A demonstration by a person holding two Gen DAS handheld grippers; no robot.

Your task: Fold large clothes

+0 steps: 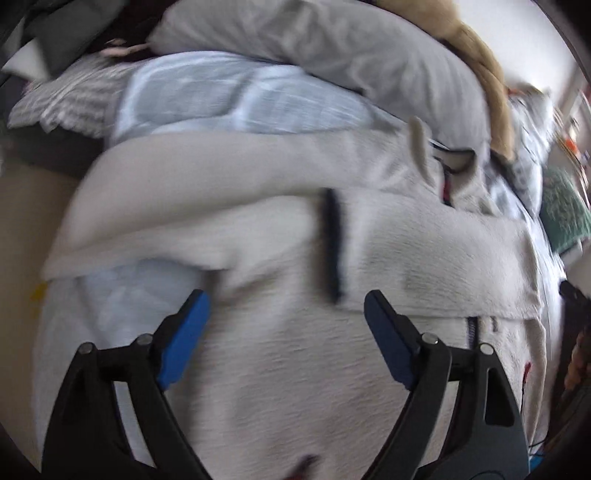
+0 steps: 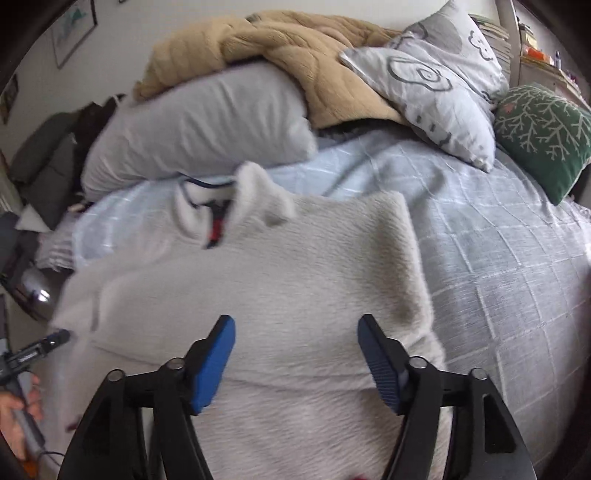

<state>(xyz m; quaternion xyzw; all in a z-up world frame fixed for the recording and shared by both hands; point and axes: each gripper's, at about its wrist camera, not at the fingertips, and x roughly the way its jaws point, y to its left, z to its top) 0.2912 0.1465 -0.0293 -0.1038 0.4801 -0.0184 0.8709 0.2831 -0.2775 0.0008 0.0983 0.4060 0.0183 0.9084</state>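
Left wrist view showed the left gripper (image 1: pixel 284 299) hovering over a cream fleece jacket (image 1: pixel 280 369), its jaws spread wide with nothing between the blue pads (image 1: pixel 184 339). That picture was blurred. The jacket lay on the bed, a sleeve (image 1: pixel 207 177) folded across its upper part, a dark zip pocket (image 1: pixel 334 243) showing on the chest and the collar (image 1: pixel 421 144) standing up toward the pillows. Right wrist view showed the right gripper (image 2: pixel 297 321) above the same jacket (image 2: pixel 266 295), jaws likewise apart and empty, the fleece lying flat beneath them and not pinched. The jacket rested on a pale blue checked bedspread (image 2: pixel 498 266), its collar (image 2: pixel 258 188) pointing at a grey pillow (image 2: pixel 199 125). Behind that pillow sat a heaped tan blanket (image 2: pixel 295 55), with a patterned white pillow (image 2: pixel 436 85) and a green cushion (image 2: pixel 543 133) to the right. At the left edge of the right wrist view, the other gripper (image 2: pixel 44 347) poked in beside the jacket, with a person's hand (image 2: pixel 16 410) on its handle. A framed picture (image 2: pixel 74 29) hung on the wall at upper left.
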